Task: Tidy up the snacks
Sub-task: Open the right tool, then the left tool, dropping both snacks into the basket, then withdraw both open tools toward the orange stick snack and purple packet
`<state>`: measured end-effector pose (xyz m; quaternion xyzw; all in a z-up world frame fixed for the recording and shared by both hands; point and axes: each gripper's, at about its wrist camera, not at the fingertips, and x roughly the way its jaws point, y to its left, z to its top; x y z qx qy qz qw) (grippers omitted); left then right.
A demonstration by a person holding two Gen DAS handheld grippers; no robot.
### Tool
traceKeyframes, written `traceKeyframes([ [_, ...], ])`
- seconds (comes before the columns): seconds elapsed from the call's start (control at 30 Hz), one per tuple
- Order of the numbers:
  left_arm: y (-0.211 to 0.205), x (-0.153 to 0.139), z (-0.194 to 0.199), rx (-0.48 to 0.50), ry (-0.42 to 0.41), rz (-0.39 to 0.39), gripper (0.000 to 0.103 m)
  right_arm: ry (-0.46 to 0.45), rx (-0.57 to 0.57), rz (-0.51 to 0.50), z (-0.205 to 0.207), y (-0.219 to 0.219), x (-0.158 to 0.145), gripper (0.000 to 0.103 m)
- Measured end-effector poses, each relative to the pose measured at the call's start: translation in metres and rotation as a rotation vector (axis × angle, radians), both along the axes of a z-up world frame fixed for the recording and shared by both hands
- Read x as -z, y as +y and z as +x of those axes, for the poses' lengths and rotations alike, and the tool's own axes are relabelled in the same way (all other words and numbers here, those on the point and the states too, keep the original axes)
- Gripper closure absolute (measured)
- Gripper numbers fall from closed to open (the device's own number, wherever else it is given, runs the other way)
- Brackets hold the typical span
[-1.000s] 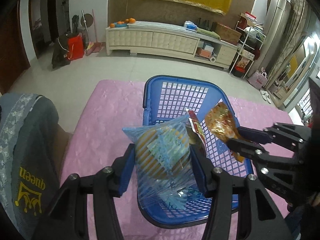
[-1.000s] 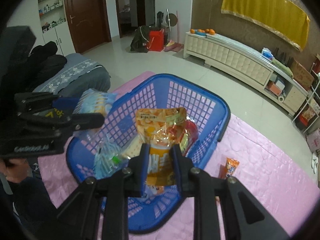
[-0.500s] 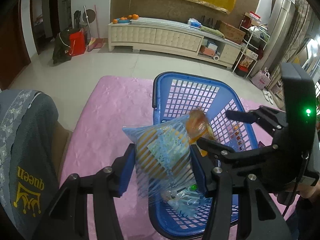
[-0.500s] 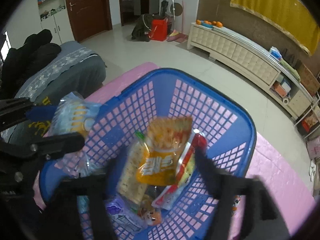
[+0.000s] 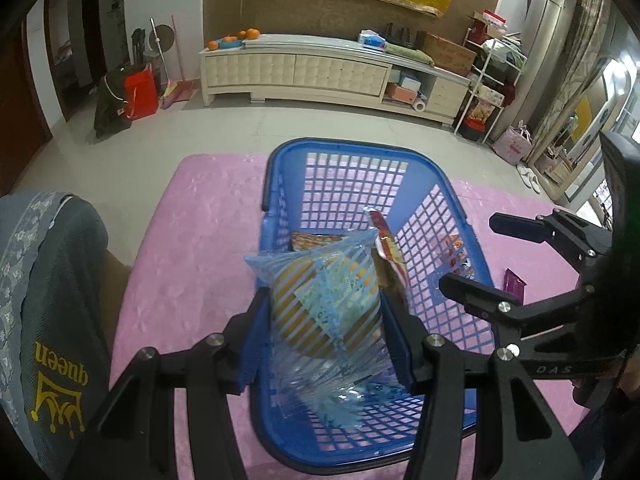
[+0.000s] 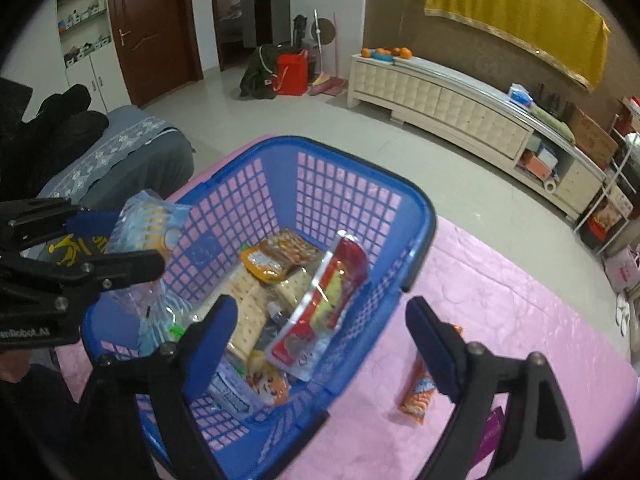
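Note:
A blue plastic basket (image 5: 360, 152) (image 6: 416, 240) stands on the pink cloth and holds several snack packs. My left gripper (image 5: 324, 312) is shut on a clear blue-striped bag with a yellow round snack (image 5: 324, 300), held over the basket's near left corner; it shows in the right wrist view (image 6: 144, 220). My right gripper (image 6: 320, 332) is open and empty above the basket's right side. The orange-yellow pack (image 6: 280, 256) lies in the basket beside a red pack (image 6: 324, 304) that leans on the wall.
An orange snack stick (image 6: 420, 392) and a purple pack (image 6: 492, 432) (image 5: 514, 284) lie on the pink cloth (image 5: 192, 232) right of the basket. A grey cushion with "queen" on it (image 5: 52, 320) is at the left.
My right gripper opened and let the orange-yellow pack drop into the basket, then drew back to the right. My left gripper kept its bag and stayed about in place.

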<state>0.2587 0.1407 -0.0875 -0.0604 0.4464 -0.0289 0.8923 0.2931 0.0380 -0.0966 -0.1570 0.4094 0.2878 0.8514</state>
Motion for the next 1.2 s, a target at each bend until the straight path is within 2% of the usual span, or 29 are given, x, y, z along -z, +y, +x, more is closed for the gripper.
traceKeyframes([
  [0.23, -0.010, 0.009, 0.013, 0.017, 0.028, 0.006, 0.052, -0.029, 0.061, 0.032, 0.000, -0.015, -0.004, 0.014],
  [0.3, -0.012, 0.011, 0.014, 0.011, 0.039, 0.012, 0.046, -0.021, 0.065, 0.036, 0.003, -0.018, -0.003, 0.014],
  [0.37, -0.016, 0.010, 0.014, 0.009, 0.027, 0.049, 0.029, -0.027, 0.074, 0.021, 0.005, -0.018, -0.001, 0.014],
  [0.43, -0.017, 0.005, 0.012, 0.006, -0.002, 0.078, 0.028, -0.025, 0.095, 0.003, 0.007, -0.018, 0.001, 0.014],
  [0.6, -0.008, -0.004, 0.002, -0.017, -0.001, 0.009, 0.028, -0.011, 0.123, 0.015, 0.004, -0.024, -0.002, 0.014],
  [0.8, -0.015, -0.023, -0.023, -0.025, -0.030, 0.017, 0.028, -0.023, 0.130, 0.009, -0.014, -0.031, -0.018, 0.014],
  [0.93, -0.026, -0.041, -0.045, -0.012, -0.063, 0.027, 0.024, -0.044, 0.138, 0.038, -0.034, -0.042, -0.039, 0.014],
  [1.2, -0.064, -0.069, -0.077, 0.032, -0.130, 0.041, 0.024, -0.103, 0.164, 0.063, -0.072, -0.072, -0.074, 0.014],
])
